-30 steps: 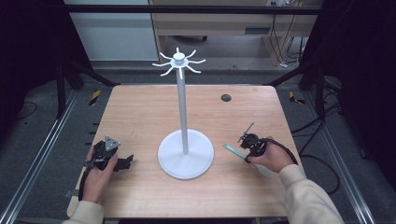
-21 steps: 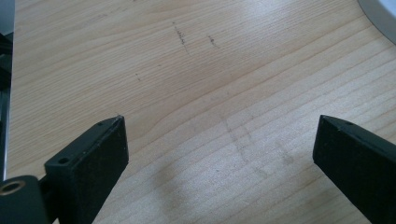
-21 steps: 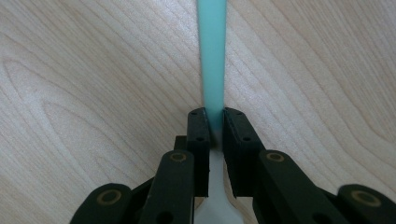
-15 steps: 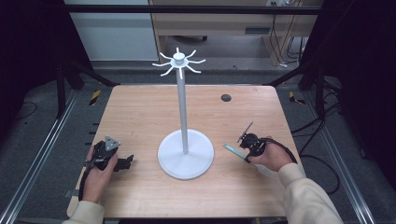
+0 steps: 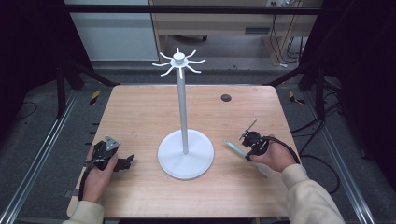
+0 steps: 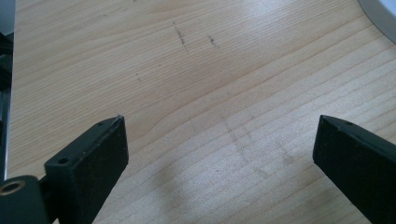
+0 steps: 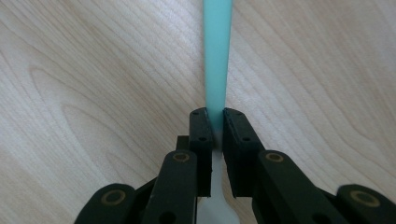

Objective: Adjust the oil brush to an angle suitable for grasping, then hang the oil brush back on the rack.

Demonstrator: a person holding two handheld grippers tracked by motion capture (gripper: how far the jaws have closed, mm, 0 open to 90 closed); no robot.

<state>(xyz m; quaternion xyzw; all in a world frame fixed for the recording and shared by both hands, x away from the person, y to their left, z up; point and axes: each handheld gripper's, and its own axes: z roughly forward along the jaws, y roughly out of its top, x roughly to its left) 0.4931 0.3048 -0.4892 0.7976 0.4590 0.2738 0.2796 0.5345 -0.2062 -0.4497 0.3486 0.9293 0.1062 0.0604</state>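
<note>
Right fingers [image 7: 215, 122] pinched on a slim, smooth teal handle [image 7: 217, 56]; left fingers [image 6: 219, 154] spread over grained wood [image 6: 196, 70].

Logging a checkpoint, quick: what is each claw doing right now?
Left claw: open, nothing between its jaws.
Right claw: shut on the teal-handled utensil.

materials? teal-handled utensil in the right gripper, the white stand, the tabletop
Teal-handled utensil: looks like plastic or silicone, matte and evenly coloured, with a pale translucent part below the jaws. White stand: smooth uniform white, likely painted metal or plastic; can't tell which. Tabletop: light wood or wood-look laminate, matte, with visible grain and faint scuffs.
</note>
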